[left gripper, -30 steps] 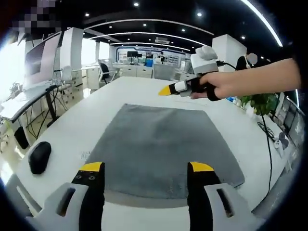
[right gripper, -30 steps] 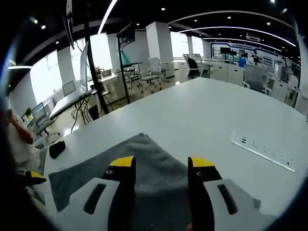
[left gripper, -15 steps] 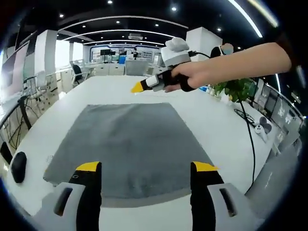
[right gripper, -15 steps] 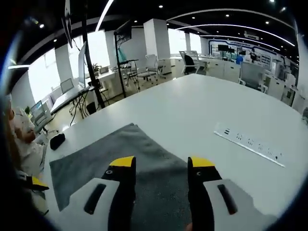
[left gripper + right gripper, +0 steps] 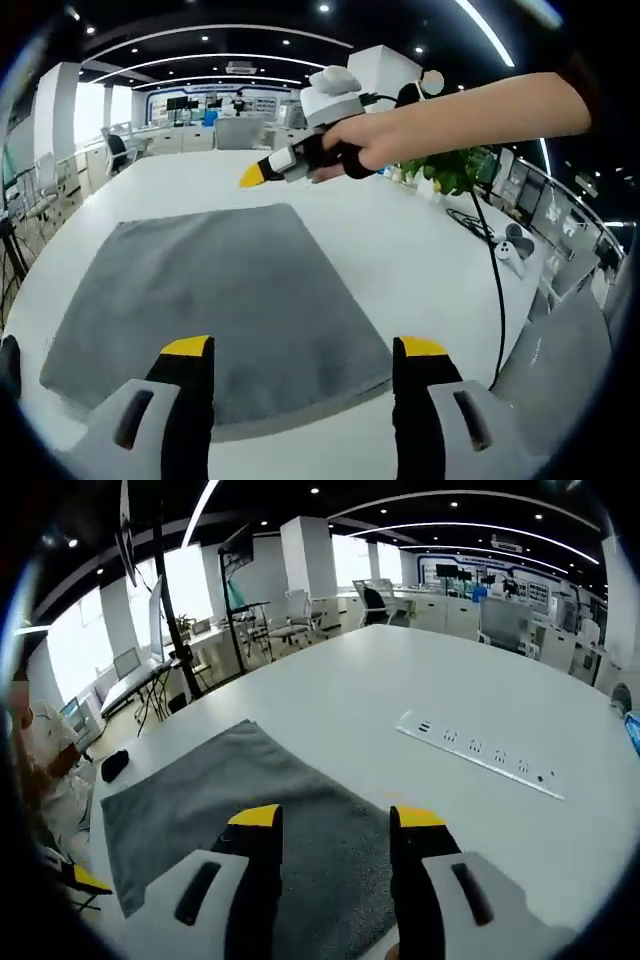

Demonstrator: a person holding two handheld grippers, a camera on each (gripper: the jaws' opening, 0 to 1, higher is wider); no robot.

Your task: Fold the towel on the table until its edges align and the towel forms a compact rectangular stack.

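Flat grey rectangular cloth towel (image 5: 200, 300) on white table (image 5: 420, 250), unfolded; all folds pending. L gripper (image 5: 297, 352) & R gripper (image 5: 333, 822): jaws wide, empty.

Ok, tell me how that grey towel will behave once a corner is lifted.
The grey towel lies flat and thin on the white table, so it will likely droop and drape rather than hold shape. Its matte, fuzzy surface suggests it probably won't slide freely. It looks light, so one tool could probably lift a corner.
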